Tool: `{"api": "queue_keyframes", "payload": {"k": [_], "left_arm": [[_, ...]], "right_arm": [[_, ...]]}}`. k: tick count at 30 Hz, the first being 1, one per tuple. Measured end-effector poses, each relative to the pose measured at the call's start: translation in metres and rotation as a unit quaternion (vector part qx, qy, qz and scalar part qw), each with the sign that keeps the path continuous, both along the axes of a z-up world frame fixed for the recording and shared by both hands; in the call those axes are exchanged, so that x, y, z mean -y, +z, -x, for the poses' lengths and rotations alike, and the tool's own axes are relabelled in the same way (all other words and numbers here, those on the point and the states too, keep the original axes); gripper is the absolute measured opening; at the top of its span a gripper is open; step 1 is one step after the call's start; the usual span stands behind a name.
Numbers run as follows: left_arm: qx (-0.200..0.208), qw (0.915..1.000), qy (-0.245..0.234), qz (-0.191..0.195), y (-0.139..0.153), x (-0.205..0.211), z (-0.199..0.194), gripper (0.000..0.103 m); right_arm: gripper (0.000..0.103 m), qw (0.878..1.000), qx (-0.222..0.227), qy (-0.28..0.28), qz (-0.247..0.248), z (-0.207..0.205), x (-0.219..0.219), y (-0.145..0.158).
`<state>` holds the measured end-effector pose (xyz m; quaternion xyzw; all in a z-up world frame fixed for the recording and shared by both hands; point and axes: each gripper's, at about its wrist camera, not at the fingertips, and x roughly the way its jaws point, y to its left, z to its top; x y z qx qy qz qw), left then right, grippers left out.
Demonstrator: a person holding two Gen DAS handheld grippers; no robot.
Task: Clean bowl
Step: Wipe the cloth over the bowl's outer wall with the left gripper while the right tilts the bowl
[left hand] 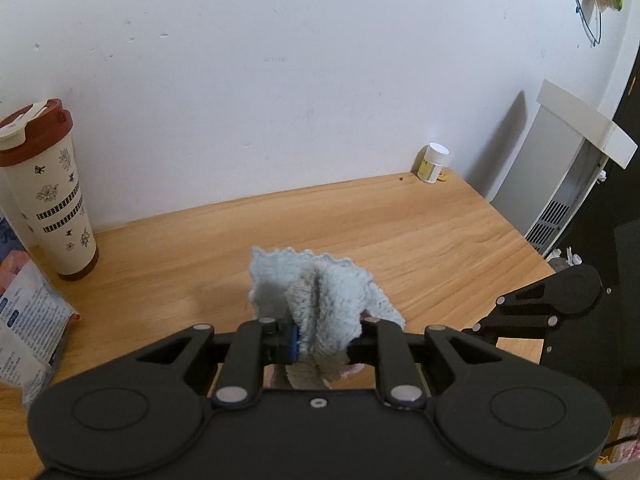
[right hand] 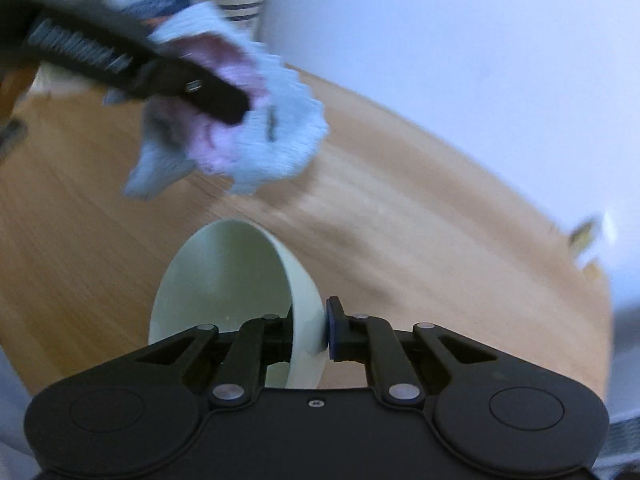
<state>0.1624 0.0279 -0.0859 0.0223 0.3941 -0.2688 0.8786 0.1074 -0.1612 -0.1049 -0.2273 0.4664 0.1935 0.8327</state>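
Observation:
My left gripper (left hand: 326,336) is shut on a bunched light-blue and pink cloth (left hand: 320,300), held above the wooden table (left hand: 400,232). In the right wrist view the same cloth (right hand: 256,128) hangs from the left gripper (right hand: 240,114) at upper left, above and apart from the bowl. My right gripper (right hand: 310,330) is shut on the rim of a pale green bowl (right hand: 224,280), one finger inside and one outside. The bowl is tipped on its side, its opening facing left toward the cloth. The right gripper also shows at the right edge of the left wrist view (left hand: 496,312).
A tall cream tumbler with a brown lid (left hand: 48,196) stands at the back left against the white wall, with printed packets (left hand: 28,320) beside it. A small white-capped bottle (left hand: 433,163) sits in the back right corner. A white appliance (left hand: 568,184) stands past the table's right edge.

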Motion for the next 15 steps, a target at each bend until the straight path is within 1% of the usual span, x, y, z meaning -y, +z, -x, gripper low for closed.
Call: {"api": "queue_keyframes", "payload": {"k": [3,6,8,12,15], "left_arm": [[-0.010,0.9999,-0.003,0.013,-0.001,0.000,-0.002,0.017],[-0.019,0.9992,-0.006,0.033,0.001,0.002,-0.003,0.017],[-0.027,0.9984,-0.012,0.049,0.003,0.007,-0.002,0.017],[-0.032,0.9970,-0.024,0.066,0.008,0.018,0.003,0.017],[-0.042,0.9956,-0.021,0.081,0.012,0.024,0.006,0.017]], "right_arm": [[0.012,0.998,0.039,0.036,0.038,0.011,-0.009,0.001],[0.012,0.995,0.062,0.055,0.055,0.018,-0.015,0.002],[0.013,0.995,0.070,0.056,0.054,0.020,-0.014,0.005],[0.012,0.993,0.085,0.059,0.050,0.025,-0.011,0.012],[0.013,0.992,0.097,0.060,0.047,0.028,-0.010,0.017]]}}
